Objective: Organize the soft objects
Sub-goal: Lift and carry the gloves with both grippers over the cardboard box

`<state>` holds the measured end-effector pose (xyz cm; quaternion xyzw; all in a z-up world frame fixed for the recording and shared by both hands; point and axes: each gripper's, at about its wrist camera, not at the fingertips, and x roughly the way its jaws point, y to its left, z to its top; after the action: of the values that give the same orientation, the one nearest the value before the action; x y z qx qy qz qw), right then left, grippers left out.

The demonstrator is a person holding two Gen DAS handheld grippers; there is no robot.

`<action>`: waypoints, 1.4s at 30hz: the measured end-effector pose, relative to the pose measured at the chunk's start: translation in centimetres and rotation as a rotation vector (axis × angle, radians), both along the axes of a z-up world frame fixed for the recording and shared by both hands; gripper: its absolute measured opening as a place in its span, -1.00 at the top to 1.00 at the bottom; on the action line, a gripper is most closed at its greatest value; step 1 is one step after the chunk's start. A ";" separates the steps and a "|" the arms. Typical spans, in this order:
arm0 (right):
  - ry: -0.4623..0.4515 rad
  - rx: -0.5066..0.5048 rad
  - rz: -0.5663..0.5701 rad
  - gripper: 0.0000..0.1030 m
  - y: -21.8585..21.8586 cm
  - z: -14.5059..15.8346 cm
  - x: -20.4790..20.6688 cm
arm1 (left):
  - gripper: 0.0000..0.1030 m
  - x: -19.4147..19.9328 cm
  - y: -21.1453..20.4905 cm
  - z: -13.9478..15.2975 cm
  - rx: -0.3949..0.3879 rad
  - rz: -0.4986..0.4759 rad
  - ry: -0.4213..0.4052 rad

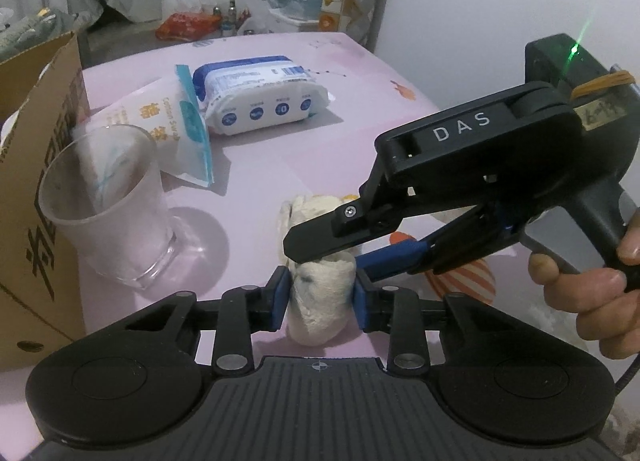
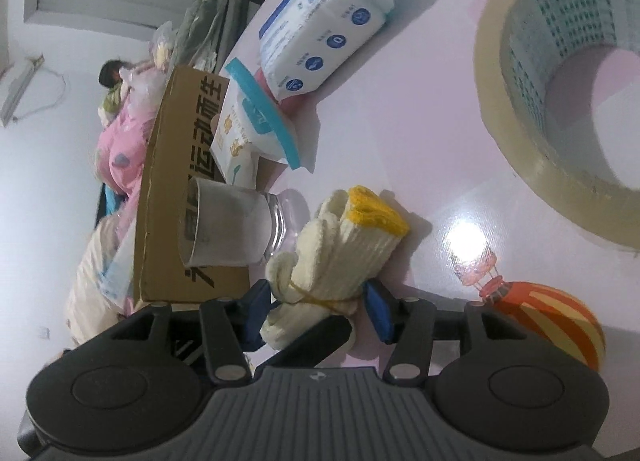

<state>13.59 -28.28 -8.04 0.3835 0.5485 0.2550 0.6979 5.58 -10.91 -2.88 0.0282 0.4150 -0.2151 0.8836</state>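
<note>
A bundle of cream knit gloves (image 1: pixel 320 309) with yellow cuffs (image 2: pixel 376 213), tied with a yellow band, lies on the pink table (image 1: pixel 280 165). My left gripper (image 1: pixel 321 287) is shut on its near end, both blue pads pressing into the fabric. My right gripper (image 1: pixel 332 257) reaches in from the right, with one black finger above the bundle and one blue-tipped finger beside it. In the right wrist view the right gripper (image 2: pixel 319 311) straddles the tied end of the gloves (image 2: pixel 344 249). Its jaws stand apart, and there is a gap at the right pad.
A frosted glass cup (image 1: pixel 108 213) and a cardboard box (image 1: pixel 36 181) stand left of the gloves. Farther back lie a cotton swab packet (image 1: pixel 176 129) and a wipes pack (image 1: pixel 260 97). A tape roll (image 2: pixel 560 101) sits to the right. A hand (image 1: pixel 592 301) holds the right gripper.
</note>
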 end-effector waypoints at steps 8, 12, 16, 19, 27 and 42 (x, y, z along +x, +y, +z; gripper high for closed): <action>-0.056 0.036 -0.010 0.11 -0.3 1.8 -2.1 | 0.41 -2.0 -0.3 1.9 0.010 -0.002 -0.058; -0.160 0.028 0.013 0.11 0.4 5.2 -3.6 | 0.41 -4.2 0.5 4.6 -0.002 0.012 -0.140; -0.284 0.024 0.058 0.11 2.0 9.1 -4.9 | 0.41 -6.3 1.9 7.4 -0.013 0.051 -0.231; -0.379 0.025 0.109 0.11 4.0 12.2 -5.4 | 0.41 -7.5 3.8 9.7 -0.032 0.105 -0.291; -0.518 0.054 0.284 0.12 12.6 18.8 -2.3 | 0.41 -7.6 10.5 14.2 -0.068 0.293 -0.404; -0.336 -0.095 0.500 0.15 30.0 17.8 13.6 | 0.41 6.1 24.8 12.5 -0.224 0.582 -0.151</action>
<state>27.22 1.69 9.73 0.1560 0.5143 0.4528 0.7114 11.66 13.86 9.59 -0.1730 0.3128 0.0050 0.9339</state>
